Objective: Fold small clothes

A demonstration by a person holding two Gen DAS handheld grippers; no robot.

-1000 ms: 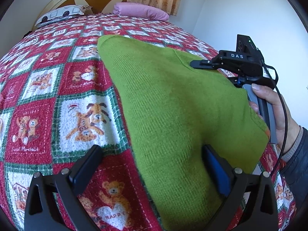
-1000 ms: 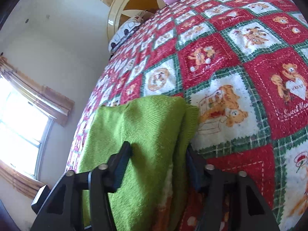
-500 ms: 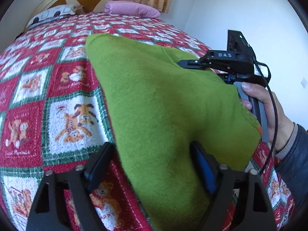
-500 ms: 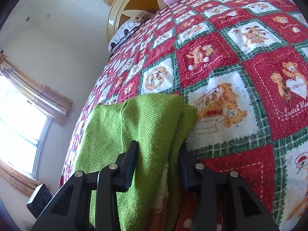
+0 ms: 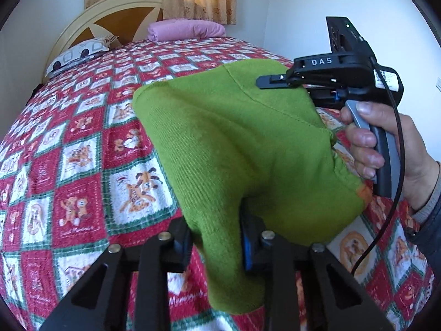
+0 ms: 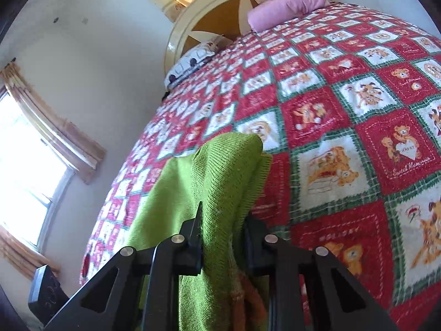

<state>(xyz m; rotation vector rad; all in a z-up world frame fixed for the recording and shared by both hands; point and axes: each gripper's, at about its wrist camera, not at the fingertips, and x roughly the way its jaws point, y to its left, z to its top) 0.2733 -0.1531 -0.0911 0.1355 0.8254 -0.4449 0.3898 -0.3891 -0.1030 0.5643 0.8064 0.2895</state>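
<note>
A small green knitted sweater [image 5: 220,138] lies on the bed with its near edge raised off the cover. My left gripper [image 5: 216,237] has a bunched corner of it between its fingers; the jaws are closing and the pads press on the cloth. In the right wrist view my right gripper [image 6: 224,237] pinches another fold of the green sweater [image 6: 226,171], its jaws also closing on the knit. A person's hand [image 5: 386,143] holds the right tool at the sweater's right side. An orange patch [image 5: 363,193] shows at the hem.
The bedspread [image 5: 82,151] is a red, white and green check with bear pictures. A pink pillow [image 5: 187,29] and a patterned pillow [image 5: 80,55] lie by the headboard [image 5: 110,19]. A white wall [image 5: 303,13] runs along the bed's right side; a window [image 6: 22,165] is left.
Both pairs of jaws have narrowed onto the green sweater. Both grippers have risen, and the sweater's near edge has come up off the bedspread.
</note>
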